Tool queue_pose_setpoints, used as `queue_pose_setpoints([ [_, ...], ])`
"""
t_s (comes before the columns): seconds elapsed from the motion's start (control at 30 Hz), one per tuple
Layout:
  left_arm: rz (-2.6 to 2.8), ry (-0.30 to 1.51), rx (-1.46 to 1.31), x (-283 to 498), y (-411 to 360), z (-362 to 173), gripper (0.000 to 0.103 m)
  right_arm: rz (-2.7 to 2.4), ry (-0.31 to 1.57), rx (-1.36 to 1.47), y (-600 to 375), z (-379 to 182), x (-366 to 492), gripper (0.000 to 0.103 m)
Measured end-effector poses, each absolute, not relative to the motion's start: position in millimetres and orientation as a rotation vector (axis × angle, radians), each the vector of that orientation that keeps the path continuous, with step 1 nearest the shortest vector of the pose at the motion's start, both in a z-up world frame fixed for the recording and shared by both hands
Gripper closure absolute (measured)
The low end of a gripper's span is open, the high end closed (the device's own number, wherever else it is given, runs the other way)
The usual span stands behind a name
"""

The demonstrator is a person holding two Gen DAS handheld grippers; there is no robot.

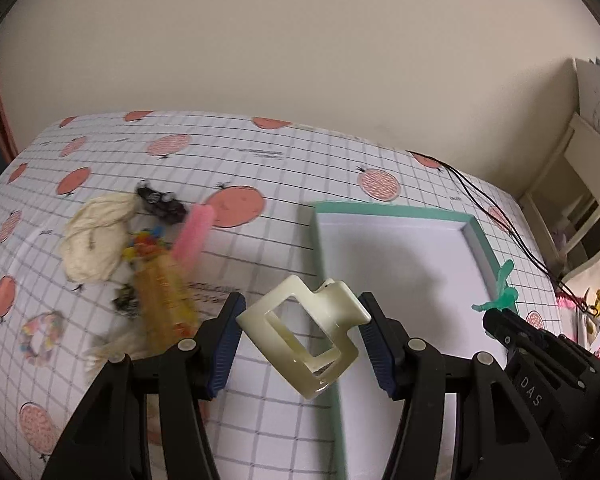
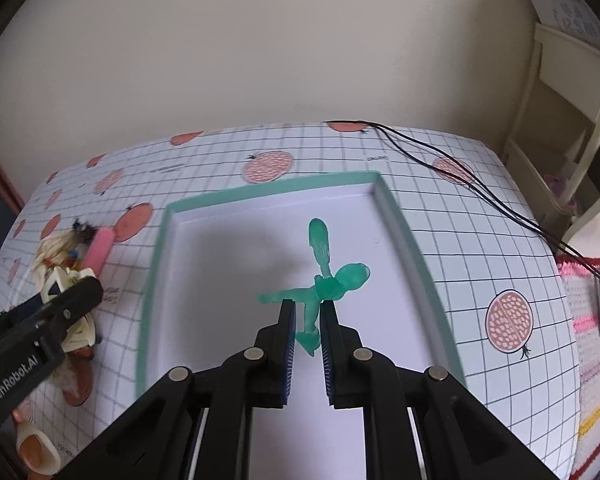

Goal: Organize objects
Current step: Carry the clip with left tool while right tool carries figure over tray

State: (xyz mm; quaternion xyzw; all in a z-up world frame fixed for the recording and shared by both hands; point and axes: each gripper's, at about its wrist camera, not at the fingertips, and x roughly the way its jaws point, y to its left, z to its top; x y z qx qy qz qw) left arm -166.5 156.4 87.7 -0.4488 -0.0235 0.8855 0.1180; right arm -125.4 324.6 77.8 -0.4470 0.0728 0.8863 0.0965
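Observation:
My left gripper [image 1: 302,326] is shut on a cream rectangular hair claw clip [image 1: 304,336], held above the left rim of the teal-edged white tray [image 1: 476,236]. My right gripper [image 2: 308,312] is shut on a translucent green hair clip [image 2: 324,280], held over the middle of the tray [image 2: 396,216]. That green clip [image 1: 500,296] and the right gripper's black body show at the tray's right rim in the left wrist view. The left gripper's body [image 2: 40,320] appears at the left edge of the right wrist view.
A pile of hair accessories lies left of the tray: a cream scrunchie [image 1: 94,240], a pink comb [image 1: 194,232], a dark scrunchie [image 1: 160,202], an orange packet [image 1: 162,296], a pastel scrunchie [image 1: 42,336]. Black cables [image 2: 460,176] cross the back right. A cream shelf [image 2: 560,128] stands at right.

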Motion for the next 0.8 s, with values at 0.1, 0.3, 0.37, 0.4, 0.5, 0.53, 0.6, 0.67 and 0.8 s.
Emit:
queue_pose_setpoints([
  [0.1, 2.566, -0.035, -1.309, -173, 174, 82, 0.044, 2.603, 0.219, -1.328, 335, 71, -132, 0.090],
  [0.3, 2.541, -0.001, -1.304, -186, 199, 75, 0.044, 2.587, 0.243, -1.337, 345, 56, -146, 0.090],
  [0.37, 2.532, 0.015, -1.303, -189, 207, 72, 0.044, 2.583, 0.249, -1.332, 347, 52, -150, 0.090],
  [0.4, 2.526, 0.016, -1.302, -191, 210, 71, 0.044, 2.582, 0.257, -1.333, 349, 50, -152, 0.090],
  [0.5, 2.509, 0.009, -1.319, -198, 218, 64, 0.044, 2.581, 0.255, -1.329, 350, 45, -157, 0.090],
  [0.53, 2.508, 0.014, -1.322, -199, 221, 61, 0.044, 2.582, 0.256, -1.329, 350, 44, -159, 0.090],
  [0.6, 2.503, 0.023, -1.326, -203, 225, 56, 0.044, 2.583, 0.265, -1.325, 352, 42, -162, 0.090],
  [0.67, 2.497, 0.025, -1.338, -207, 228, 51, 0.044, 2.574, 0.268, -1.329, 353, 39, -164, 0.090],
  [0.8, 2.476, -0.007, -1.380, -212, 229, 39, 0.044, 2.563, 0.293, -1.345, 357, 33, -167, 0.090],
])
